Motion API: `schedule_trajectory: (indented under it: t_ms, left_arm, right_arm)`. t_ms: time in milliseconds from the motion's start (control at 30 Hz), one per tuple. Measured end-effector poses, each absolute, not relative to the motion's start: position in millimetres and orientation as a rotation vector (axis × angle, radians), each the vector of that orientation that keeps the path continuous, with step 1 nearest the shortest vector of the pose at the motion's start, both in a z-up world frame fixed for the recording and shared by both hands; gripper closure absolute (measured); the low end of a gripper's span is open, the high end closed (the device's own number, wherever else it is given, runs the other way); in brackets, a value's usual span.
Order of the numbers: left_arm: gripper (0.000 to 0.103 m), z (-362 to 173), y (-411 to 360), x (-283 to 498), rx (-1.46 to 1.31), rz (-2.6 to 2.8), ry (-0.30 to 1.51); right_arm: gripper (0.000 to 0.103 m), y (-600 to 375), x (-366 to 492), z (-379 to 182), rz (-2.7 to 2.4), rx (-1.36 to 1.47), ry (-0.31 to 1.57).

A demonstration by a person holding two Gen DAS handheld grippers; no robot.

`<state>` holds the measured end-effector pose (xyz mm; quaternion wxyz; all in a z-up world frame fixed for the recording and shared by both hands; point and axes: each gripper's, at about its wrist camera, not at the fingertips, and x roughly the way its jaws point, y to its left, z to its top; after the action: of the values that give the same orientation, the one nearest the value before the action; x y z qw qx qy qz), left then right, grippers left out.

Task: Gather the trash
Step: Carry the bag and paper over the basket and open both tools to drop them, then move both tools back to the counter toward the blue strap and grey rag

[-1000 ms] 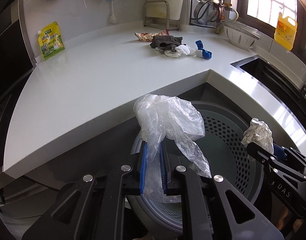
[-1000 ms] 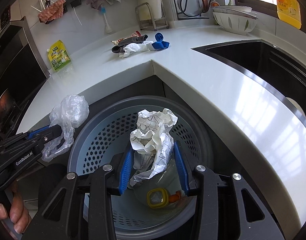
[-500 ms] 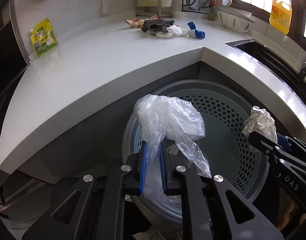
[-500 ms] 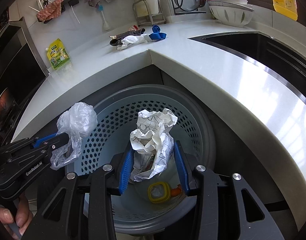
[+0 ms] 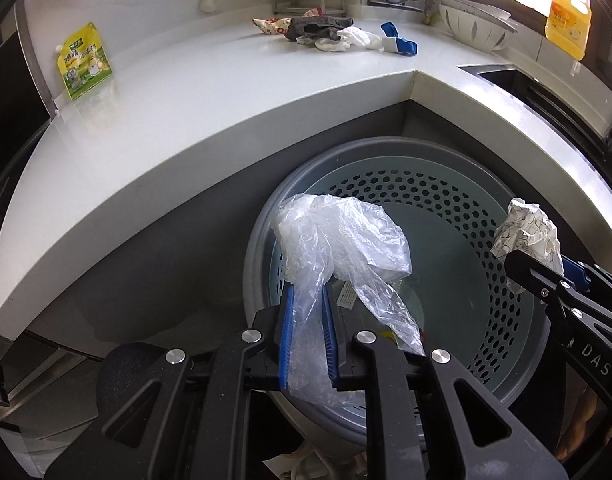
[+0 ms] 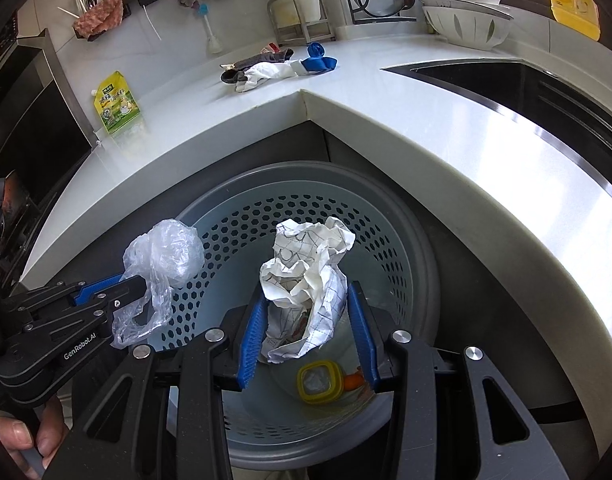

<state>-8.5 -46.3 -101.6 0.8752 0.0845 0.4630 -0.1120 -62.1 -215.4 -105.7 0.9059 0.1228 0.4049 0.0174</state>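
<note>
Right wrist — bin [image 6: 402, 216], yellow lid [image 6: 320, 387] inside

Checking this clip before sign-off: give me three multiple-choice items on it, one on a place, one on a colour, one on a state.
1. Where does the perforated bin stand?
A. on the counter
B. below the counter's inner corner
C. in the sink

2. What colour is the pouch leaning on the wall?
A. yellow-green
B. red
C. black

3. What does the right gripper hold?
A. nothing
B. a blue cloth
C. crumpled paper

Answers:
1 B: the counter edge wraps above its rim.
2 A: its yellow-green print shows clearly.
3 C: the paper sits clamped between the blue pads, above the bin. The left gripper holds a plastic bag beside it.
</note>
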Motion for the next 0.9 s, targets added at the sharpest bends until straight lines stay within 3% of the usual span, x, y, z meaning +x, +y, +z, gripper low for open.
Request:
schedule_trajectory:
  t_ms: [167, 333, 467, 700, 900]
  left_arm:
    - [0.082, -102.9, -45.2, -7.1, 0.177, -0.226, 0.967]
    - [0.052, -101.6, -42.9, -8.1, 0.181, -0.208, 0.951]
    - [0.047, -100.6, -40.3, -8.6, 0.179, -0.199, 0.945]
    - [0.04, -101.6, -39.4, -9.3, 0.172, -0.199, 0.944]
    - [0.039, -100.7, -38.1, -9.2, 0.168, -0.197, 0.941]
  right_arm:
    - [0.064, -215.5, -61.5, -107.0, 0.033, 0.256, 0.831]
    - [0.049, -218.0, -62.0, -106.3, 0.025, 0.256, 0.819]
    - [0.039, -220.0, -63.2, -104.6, 0.02, 0.258, 0.809]
    - [0.038, -220.0, -64.5, -103.9, 0.021, 0.258, 0.807]
    - [0.037, -220.9, -64.9, -103.1, 0.02, 0.262, 0.799]
